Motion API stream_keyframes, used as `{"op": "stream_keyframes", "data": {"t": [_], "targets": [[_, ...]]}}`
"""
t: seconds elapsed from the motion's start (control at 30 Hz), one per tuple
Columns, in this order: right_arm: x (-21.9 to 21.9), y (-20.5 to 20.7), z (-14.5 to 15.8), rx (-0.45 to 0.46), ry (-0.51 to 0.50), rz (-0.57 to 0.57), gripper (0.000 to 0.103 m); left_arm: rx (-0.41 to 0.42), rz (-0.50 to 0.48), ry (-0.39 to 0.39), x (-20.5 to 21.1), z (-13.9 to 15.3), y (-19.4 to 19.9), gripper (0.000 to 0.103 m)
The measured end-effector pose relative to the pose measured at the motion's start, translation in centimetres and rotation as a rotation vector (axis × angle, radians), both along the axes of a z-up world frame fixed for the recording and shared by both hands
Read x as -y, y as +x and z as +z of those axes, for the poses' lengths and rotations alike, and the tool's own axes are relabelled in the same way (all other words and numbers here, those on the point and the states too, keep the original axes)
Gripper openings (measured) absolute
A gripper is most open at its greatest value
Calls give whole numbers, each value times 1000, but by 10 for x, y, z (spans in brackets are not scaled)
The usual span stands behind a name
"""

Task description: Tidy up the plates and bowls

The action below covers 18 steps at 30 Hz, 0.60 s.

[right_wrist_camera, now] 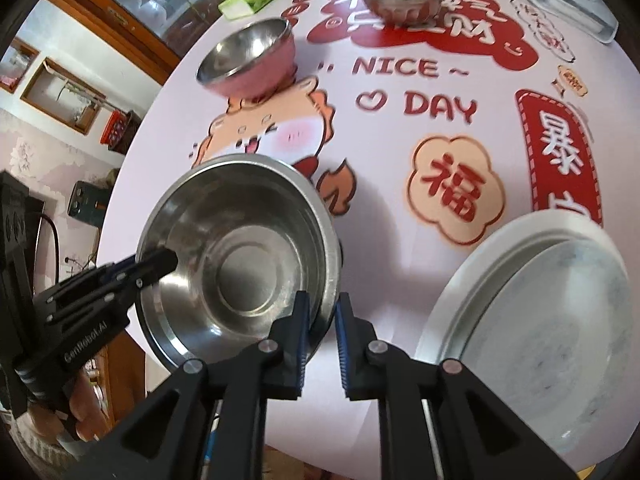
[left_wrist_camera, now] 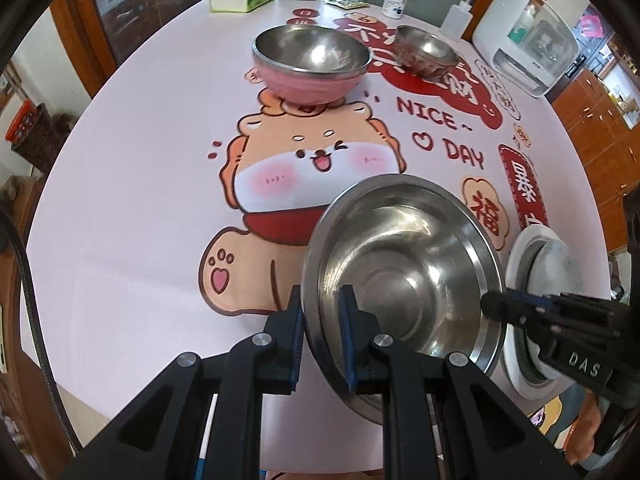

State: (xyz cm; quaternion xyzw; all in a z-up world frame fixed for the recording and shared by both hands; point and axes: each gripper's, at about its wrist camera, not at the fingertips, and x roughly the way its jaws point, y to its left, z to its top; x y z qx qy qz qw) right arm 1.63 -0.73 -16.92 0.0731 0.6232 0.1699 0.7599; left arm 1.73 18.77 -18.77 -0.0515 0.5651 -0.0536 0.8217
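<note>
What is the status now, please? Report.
Left gripper and right gripper both shut on steel bowl rim, opposite sides. White plates stacked beside it. Nothing in the way.

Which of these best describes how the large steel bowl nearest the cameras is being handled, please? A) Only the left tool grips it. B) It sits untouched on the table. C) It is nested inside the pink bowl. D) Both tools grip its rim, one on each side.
D: the left tool pinches the rim of the large steel bowl on one side, and the right tool has the opposite rim between its fingers.
</note>
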Motion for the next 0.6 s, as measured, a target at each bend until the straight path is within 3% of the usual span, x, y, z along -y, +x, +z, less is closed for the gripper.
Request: {"op": "stream_keyframes", "data": {"t": [0.6], "targets": [[-8, 2, -10, -14, -11, 21, 14, -22, 31, 9, -5, -17, 6, 14]]}}
